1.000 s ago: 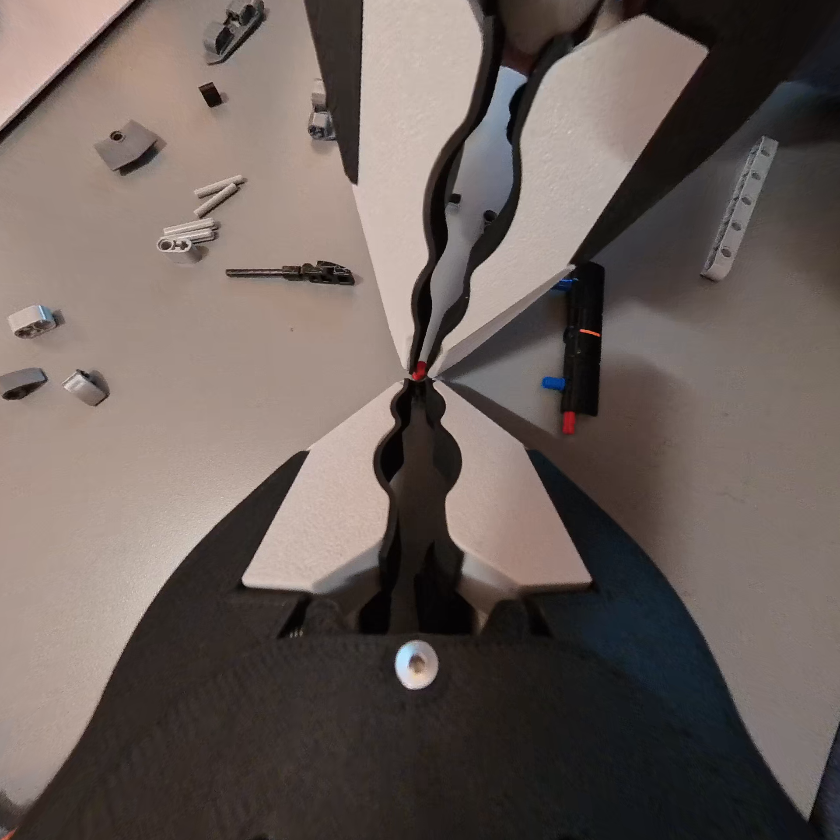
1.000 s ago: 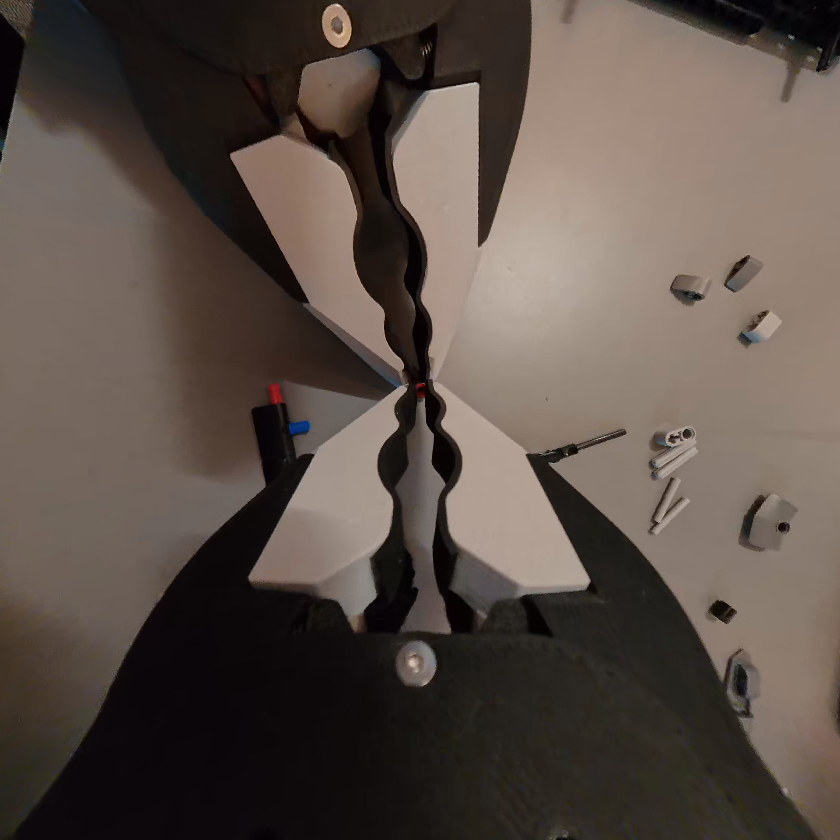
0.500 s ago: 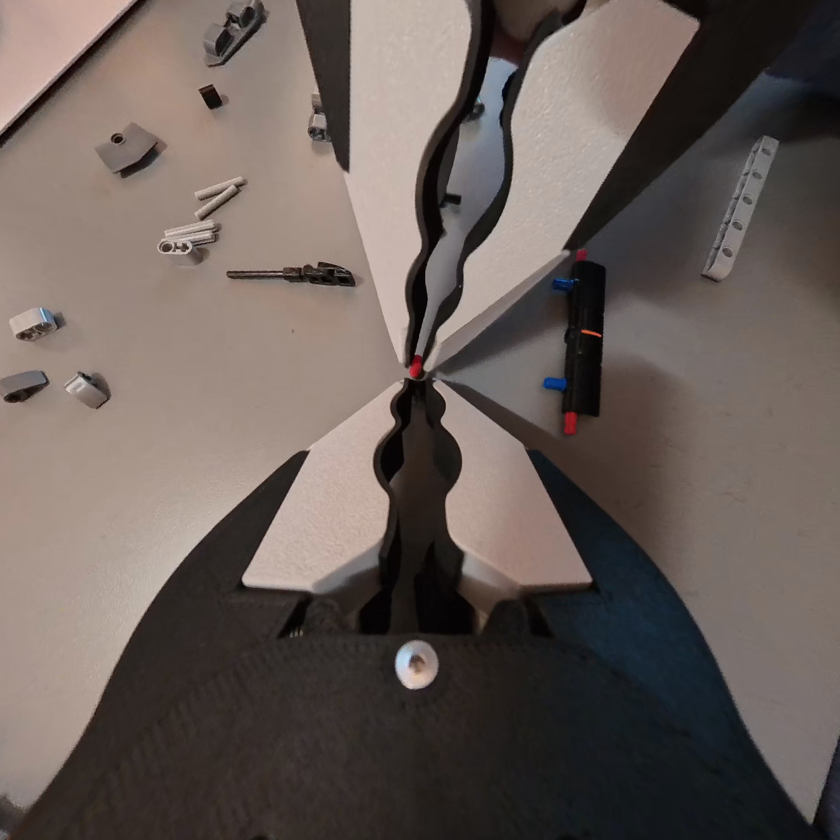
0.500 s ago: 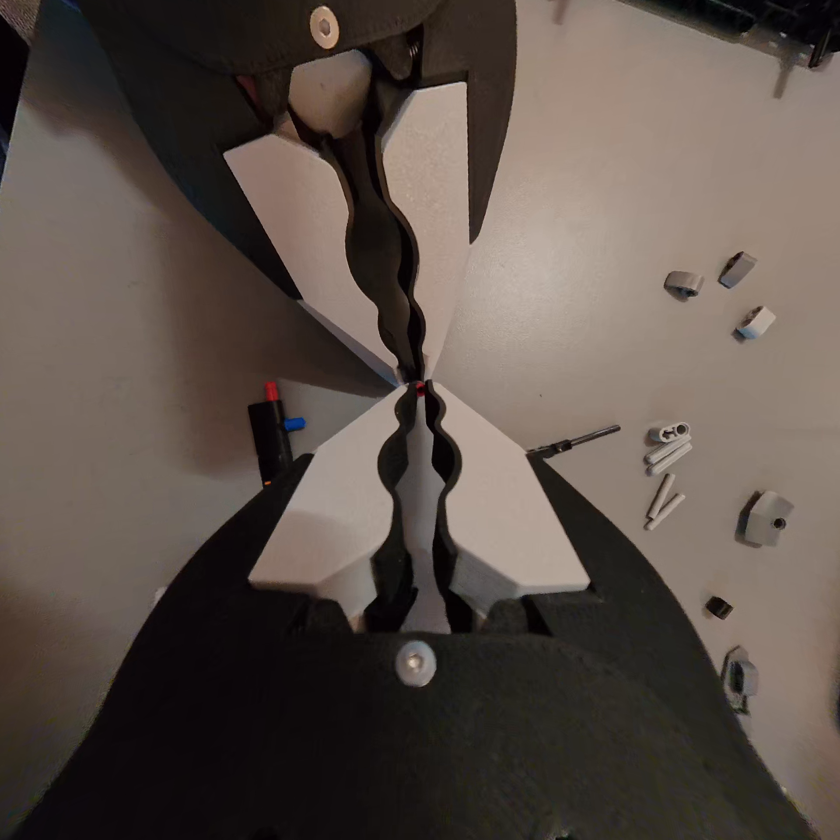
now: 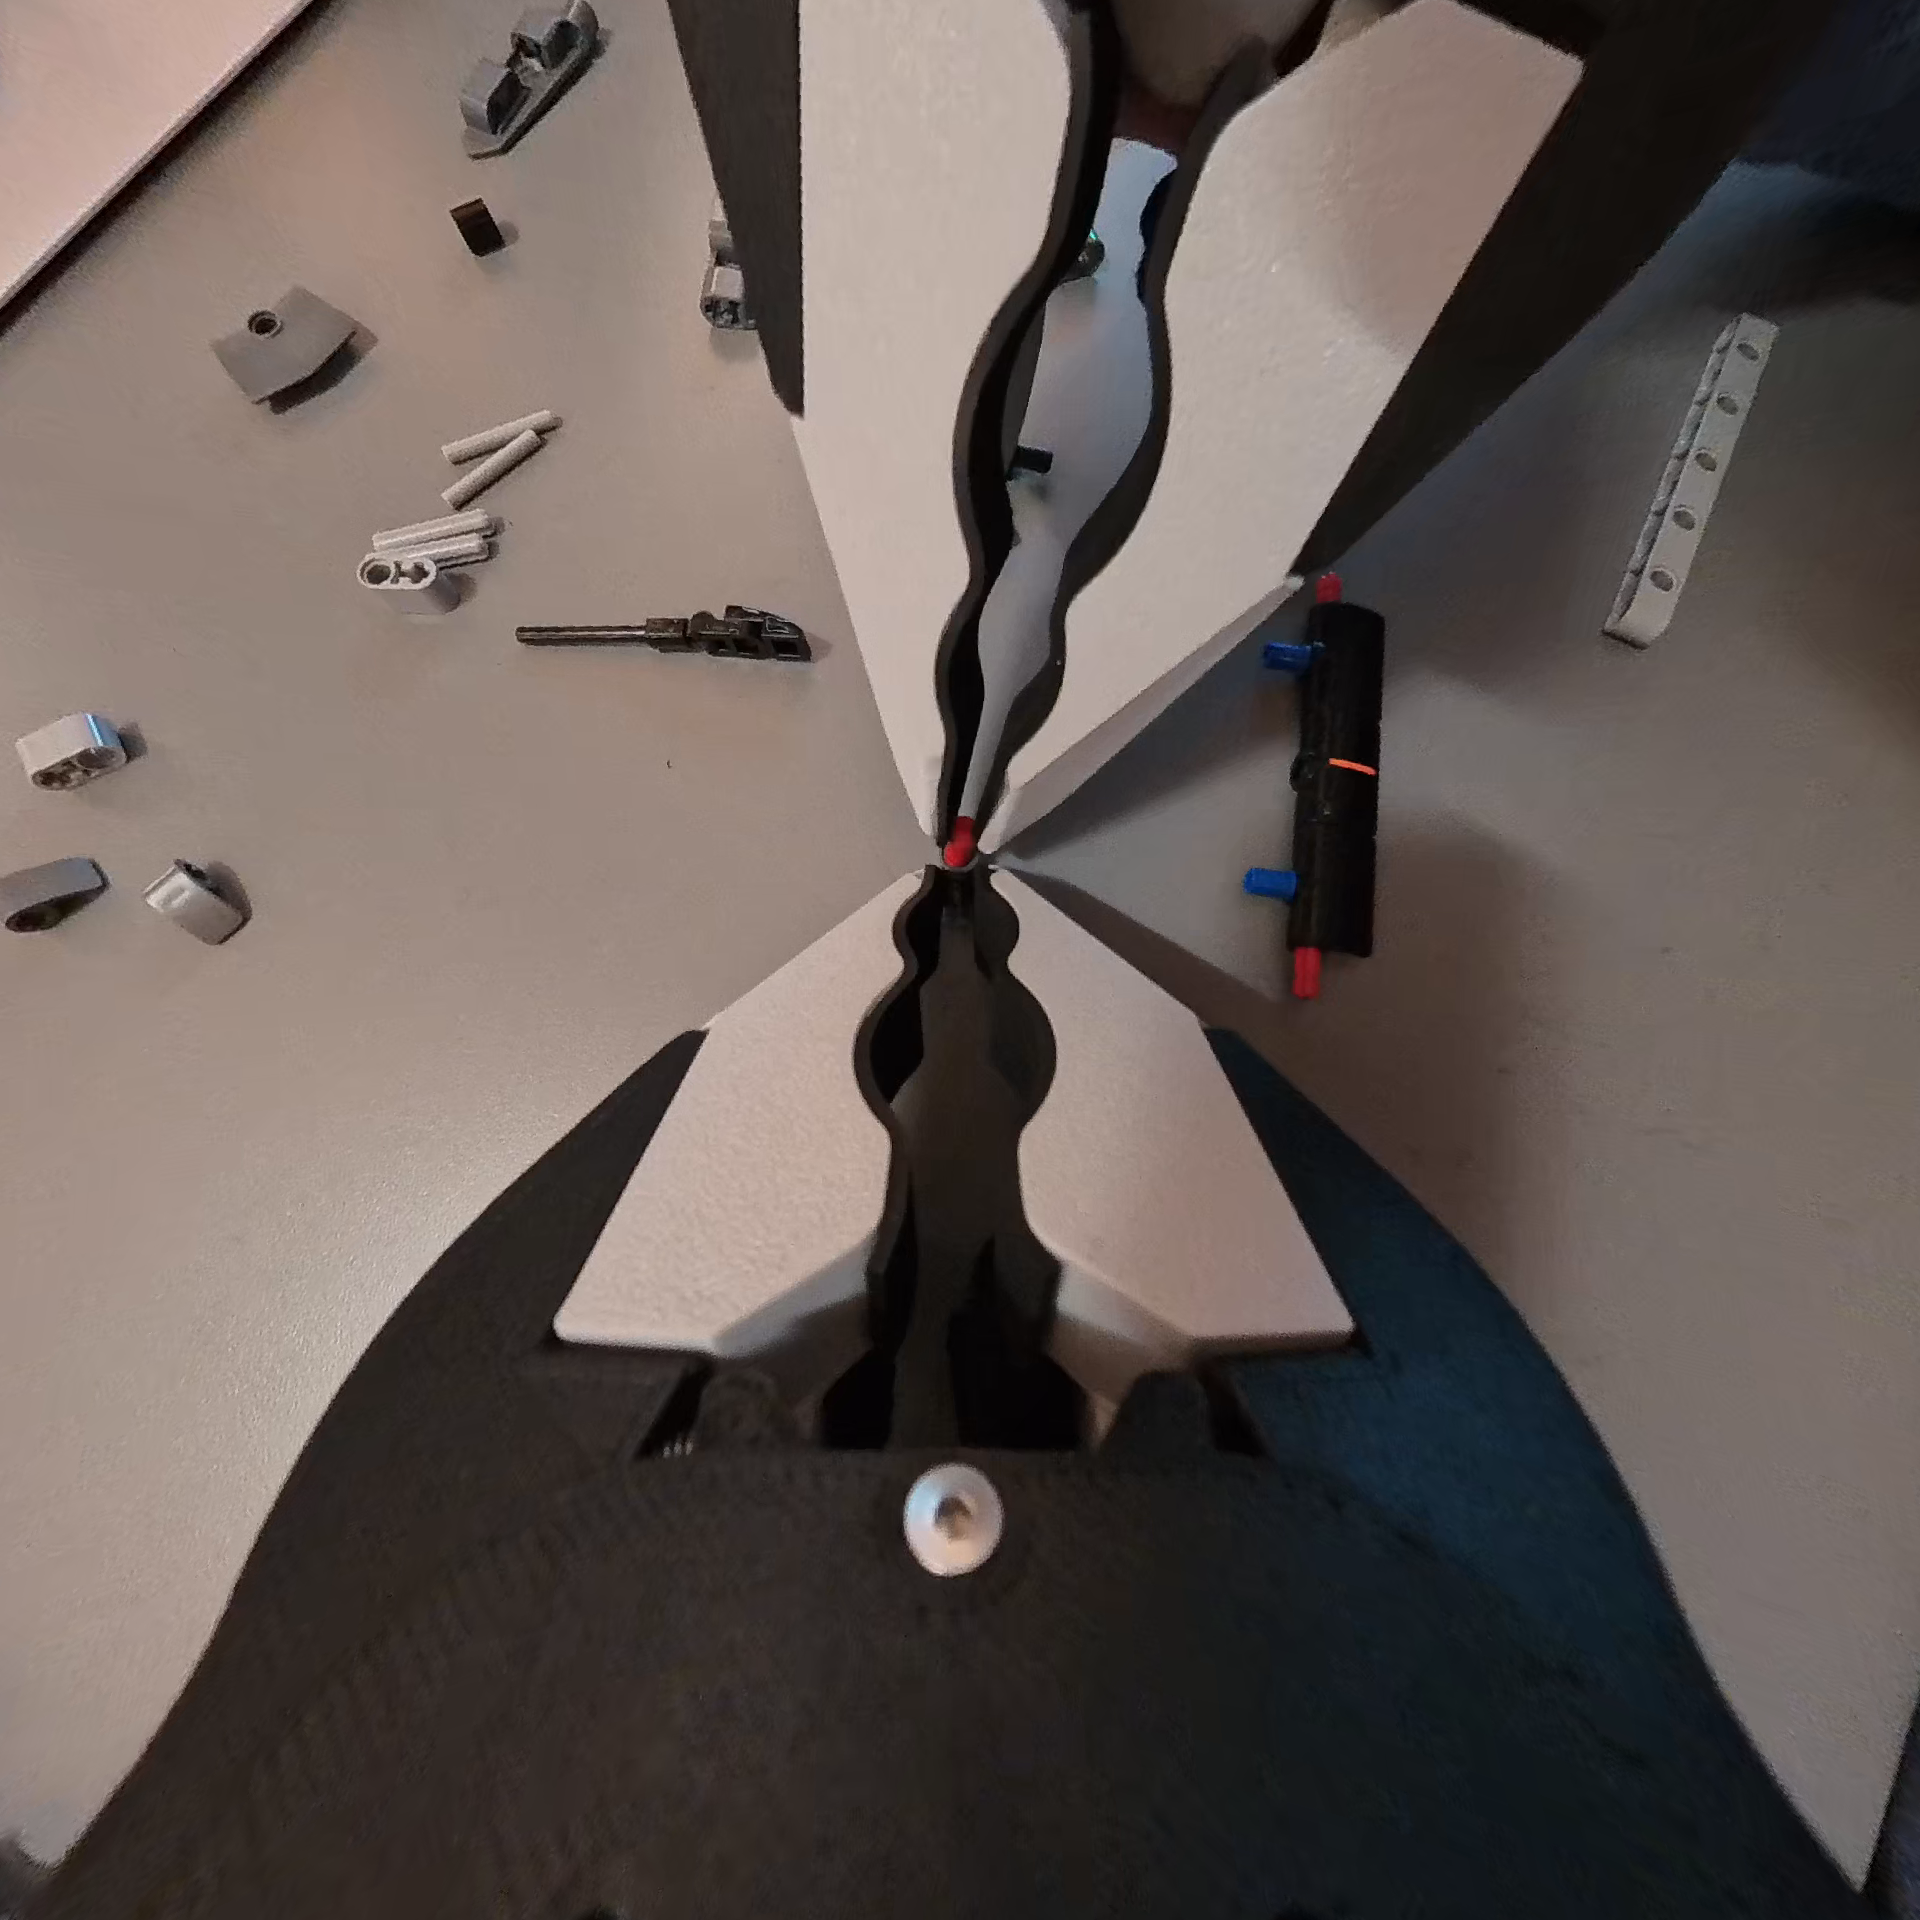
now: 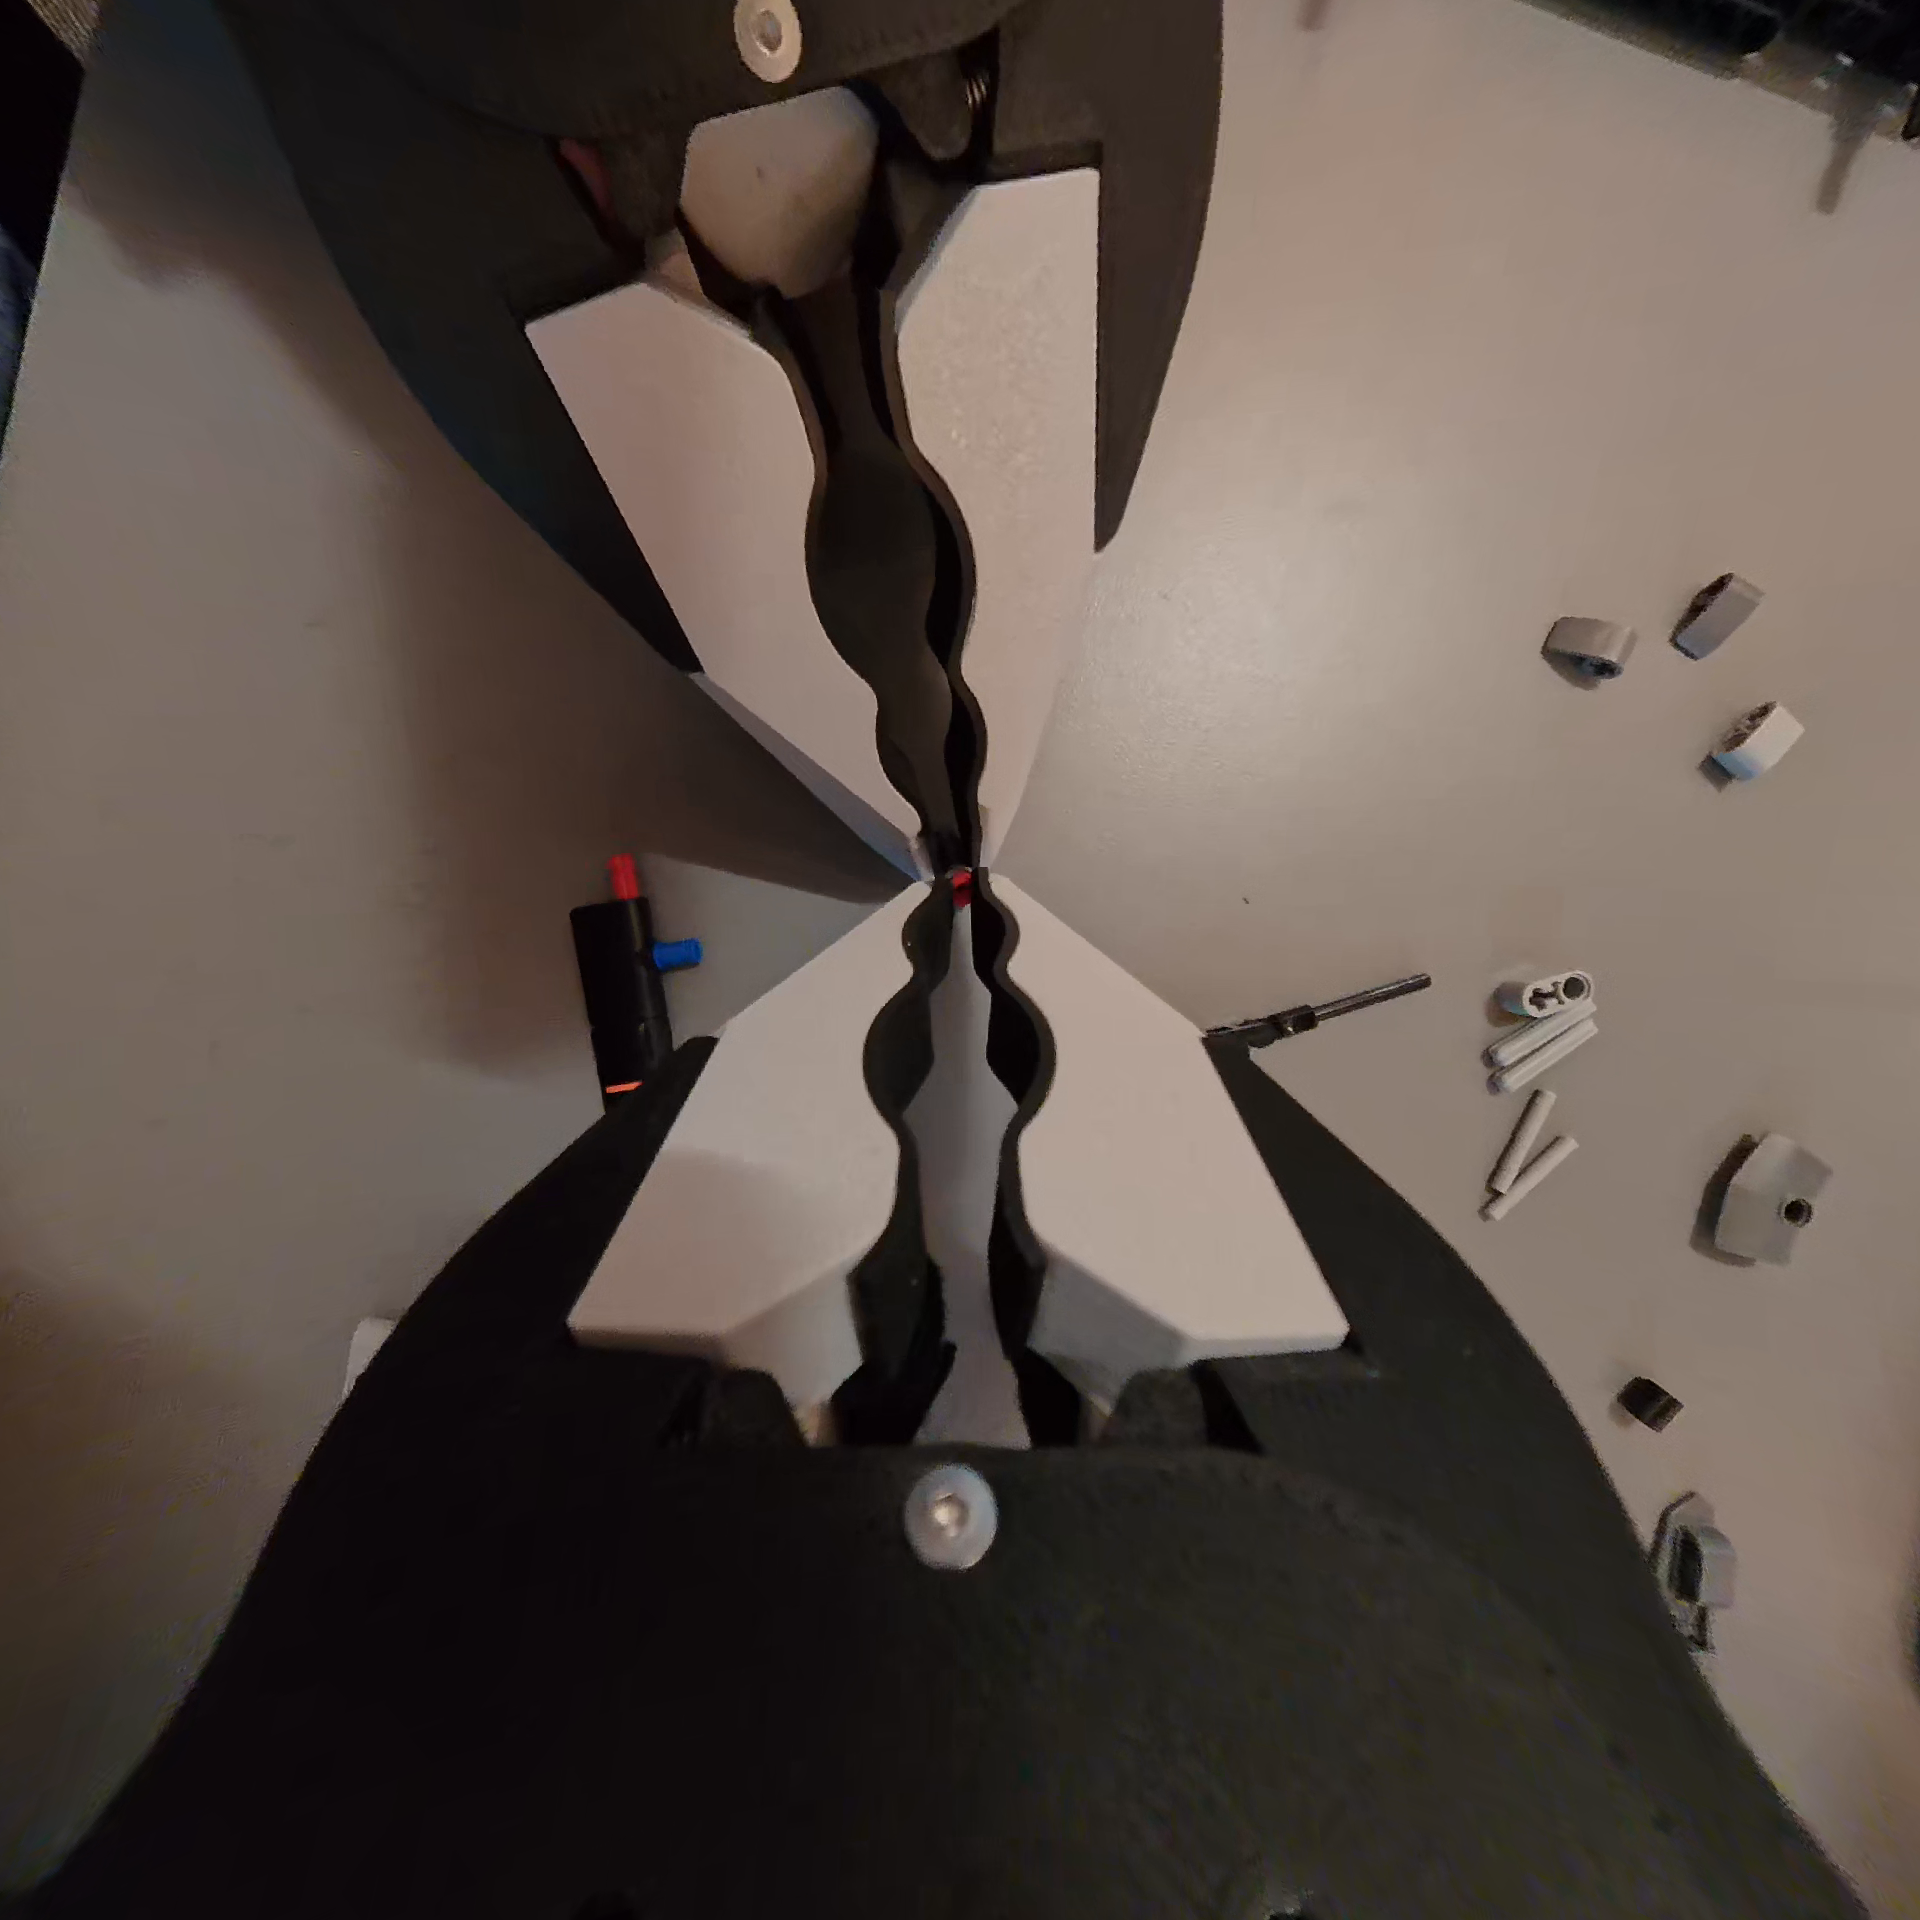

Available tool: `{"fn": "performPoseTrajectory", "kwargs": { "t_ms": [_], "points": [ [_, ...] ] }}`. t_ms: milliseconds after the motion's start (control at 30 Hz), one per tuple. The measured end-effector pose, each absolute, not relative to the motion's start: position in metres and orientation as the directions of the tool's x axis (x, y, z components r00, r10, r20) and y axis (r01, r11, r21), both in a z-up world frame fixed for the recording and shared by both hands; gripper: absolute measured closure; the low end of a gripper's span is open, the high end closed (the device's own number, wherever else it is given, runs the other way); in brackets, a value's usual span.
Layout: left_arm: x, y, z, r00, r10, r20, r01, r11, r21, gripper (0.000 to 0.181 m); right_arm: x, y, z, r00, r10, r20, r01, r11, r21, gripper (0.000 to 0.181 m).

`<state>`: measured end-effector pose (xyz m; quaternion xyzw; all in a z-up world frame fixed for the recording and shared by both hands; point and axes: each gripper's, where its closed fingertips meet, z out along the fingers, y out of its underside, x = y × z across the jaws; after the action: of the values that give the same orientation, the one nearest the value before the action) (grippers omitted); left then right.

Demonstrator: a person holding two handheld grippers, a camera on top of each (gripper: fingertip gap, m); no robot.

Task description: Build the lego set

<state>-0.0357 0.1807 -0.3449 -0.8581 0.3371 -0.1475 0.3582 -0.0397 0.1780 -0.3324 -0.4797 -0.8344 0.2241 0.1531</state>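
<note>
My two grippers meet tip to tip above the grey table point(image 5: 520, 1039). My left gripper point(image 5: 961, 878) is shut, and a small black piece point(image 6: 948, 844) barely shows at its tips. My right gripper point(image 6: 958, 891) comes in from the top of the left wrist view point(image 5: 966, 821). It is shut on a small red pin point(image 5: 958, 842), which also shows in the right wrist view point(image 6: 961, 885). The pin's end touches the left gripper's tips. A black built piece with blue and red pins point(image 5: 1335, 769) lies on the table just right of the tips.
A long grey beam point(image 5: 1694, 478) lies at the right. A black axle with a connector point(image 5: 665, 634), grey axles point(image 5: 499, 442), a grey connector point(image 5: 410, 569), a curved grey piece point(image 5: 281, 348) and small grey pieces point(image 5: 197, 899) lie at the left. Less than 4 cm separates the two grippers' tips.
More of the red pin now shows between the tips. The gap along the right gripper's jaws looks slightly wider. Both grippers stay tip to tip.
</note>
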Motion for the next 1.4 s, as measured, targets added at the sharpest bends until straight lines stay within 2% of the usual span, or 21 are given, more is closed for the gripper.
{"fn": "performPoseTrajectory", "kwargs": {
  "t_ms": [433,867,933,1033,1067,1233,1333,1400],
  "points": [
    [-0.036,0.181,-0.345,0.728,-0.685,0.011,-0.474,-0.516,-0.713,0.177,-0.04,0.177,-0.338,-0.491,0.869,0.066,0.749,0.459,-0.477,0.181],
    [-0.036,0.181,-0.345,0.727,-0.686,0.009,-0.476,-0.514,-0.714,0.177,-0.041,0.178,-0.338,-0.443,0.896,-0.026,0.766,0.363,-0.53,0.18],
    [-0.037,0.183,-0.344,0.733,-0.68,-0.011,-0.479,-0.504,-0.718,0.177,-0.042,0.18,-0.336,-0.397,0.915,-0.07,0.772,0.292,-0.565,0.18],
    [-0.036,0.183,-0.34,0.73,-0.681,-0.057,-0.495,-0.468,-0.732,0.177,-0.041,0.185,-0.308,-0.323,0.932,-0.163,0.722,0.132,-0.679,0.158],
    [-0.035,0.183,-0.338,0.728,-0.681,-0.083,-0.504,-0.449,-0.738,0.177,-0.038,0.187,-0.3,-0.301,0.934,-0.193,0.708,0.083,-0.701,0.157],
    [-0.022,0.187,-0.3,0.697,-0.661,-0.279,-0.554,-0.248,-0.795,0.177,-0.025,0.186,-0.286,-0.218,0.896,-0.386,0.667,-0.152,-0.729,0.162],
    [-0.015,0.185,-0.283,0.67,-0.63,-0.393,-0.604,-0.155,-0.782,0.177,-0.02,0.183,-0.279,-0.204,0.874,-0.441,0.636,-0.224,-0.738,0.164],
    [-0.011,0.184,-0.279,0.653,-0.621,-0.434,-0.631,-0.13,-0.765,0.177,-0.017,0.178,-0.273,-0.216,0.862,-0.458,0.615,-0.244,-0.75,0.171]
  ]
}}
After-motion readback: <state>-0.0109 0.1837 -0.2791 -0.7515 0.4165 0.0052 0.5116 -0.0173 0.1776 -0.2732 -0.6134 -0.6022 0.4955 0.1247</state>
